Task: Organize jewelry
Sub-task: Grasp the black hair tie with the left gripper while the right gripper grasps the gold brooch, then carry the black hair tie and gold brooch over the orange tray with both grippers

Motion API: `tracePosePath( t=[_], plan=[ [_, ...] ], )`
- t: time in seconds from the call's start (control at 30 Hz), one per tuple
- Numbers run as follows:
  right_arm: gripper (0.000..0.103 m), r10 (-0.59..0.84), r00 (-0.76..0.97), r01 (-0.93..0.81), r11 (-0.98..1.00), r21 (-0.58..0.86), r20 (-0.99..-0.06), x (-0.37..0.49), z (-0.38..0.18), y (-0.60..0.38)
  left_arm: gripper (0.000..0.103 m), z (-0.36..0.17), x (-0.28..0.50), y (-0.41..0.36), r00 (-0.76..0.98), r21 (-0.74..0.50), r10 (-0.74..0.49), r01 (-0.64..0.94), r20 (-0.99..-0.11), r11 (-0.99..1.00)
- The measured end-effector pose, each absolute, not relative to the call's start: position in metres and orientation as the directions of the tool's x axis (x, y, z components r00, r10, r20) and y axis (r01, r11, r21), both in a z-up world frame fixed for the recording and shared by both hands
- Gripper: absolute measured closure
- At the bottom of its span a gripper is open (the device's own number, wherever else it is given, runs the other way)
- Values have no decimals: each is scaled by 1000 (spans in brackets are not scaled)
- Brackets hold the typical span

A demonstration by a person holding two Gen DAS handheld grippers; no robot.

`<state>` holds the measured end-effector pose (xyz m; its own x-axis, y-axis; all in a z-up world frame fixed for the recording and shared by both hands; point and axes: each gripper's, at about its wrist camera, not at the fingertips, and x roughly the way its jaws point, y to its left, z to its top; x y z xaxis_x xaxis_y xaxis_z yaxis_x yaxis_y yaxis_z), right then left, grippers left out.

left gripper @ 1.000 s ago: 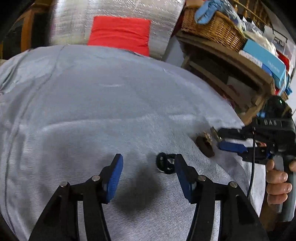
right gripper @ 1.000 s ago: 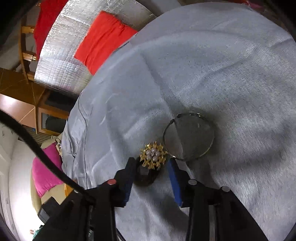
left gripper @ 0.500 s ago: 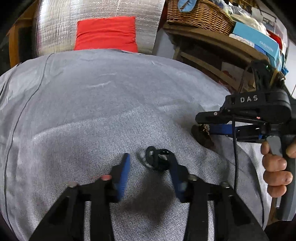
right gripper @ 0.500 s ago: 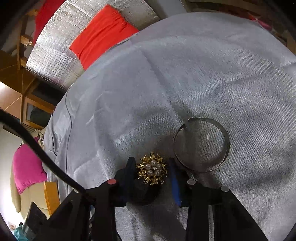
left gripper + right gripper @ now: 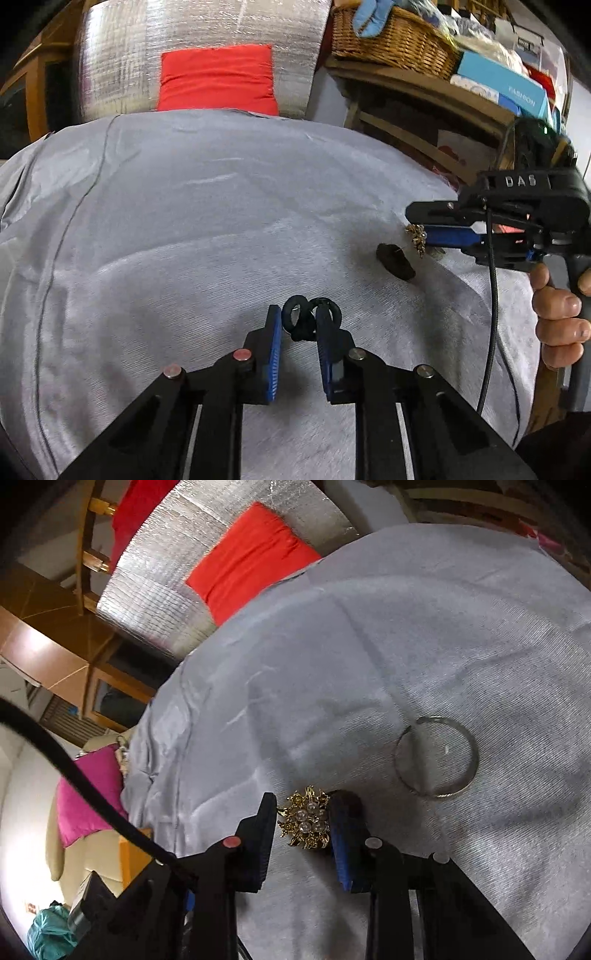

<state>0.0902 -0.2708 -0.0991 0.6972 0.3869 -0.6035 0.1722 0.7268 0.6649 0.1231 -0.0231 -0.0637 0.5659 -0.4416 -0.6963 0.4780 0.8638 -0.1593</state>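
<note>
- Across the whole working surface lies a grey cloth point(image 5: 207, 229), a soft bed that probably keeps small pieces from rolling or scratching.
- On it, well to the right of the brooch in the right wrist view, a thin silver bangle point(image 5: 436, 757) lies flat and untouched, seemingly awaiting its turn.
- Lifted clear of the cloth, the right gripper point(image 5: 303, 821) clamps the gold pearl brooch point(image 5: 305, 822) by its edges, sparing the pearls; a dark shadow sits beneath.
- Nearest, the left gripper point(image 5: 299, 326) pinches a black looped piece point(image 5: 307, 318), fingers closed on its middle.

Left gripper point(image 5: 298, 325) around black rings point(image 5: 309, 319)
</note>
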Motion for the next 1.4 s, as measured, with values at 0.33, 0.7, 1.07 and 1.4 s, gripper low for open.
tracePosePath(
  t=[0.33, 0.7, 1.07, 1.4],
  plan=[
    [72, 537, 649, 48, 677, 734, -538, 87, -99, -233, 84, -50, 117, 18, 616, -120, -363, 399, -700, 909],
    [72, 516, 612, 9, 753, 657, -599, 86, -102, -193, 84, -42, 106, 54, 653, -87, -235, 250, -720, 964],
    [72, 516, 605, -66, 792, 607, -607, 78, -104, -149, 84, -8, 85, 104, 780, -47, -109, 101, -616, 994],
    [72, 573, 572, -209, 794, 571, -587, 81, -68, -58, 84, 33, 64, 200, 875, -67, 87, -135, -475, 989]
  ],
)
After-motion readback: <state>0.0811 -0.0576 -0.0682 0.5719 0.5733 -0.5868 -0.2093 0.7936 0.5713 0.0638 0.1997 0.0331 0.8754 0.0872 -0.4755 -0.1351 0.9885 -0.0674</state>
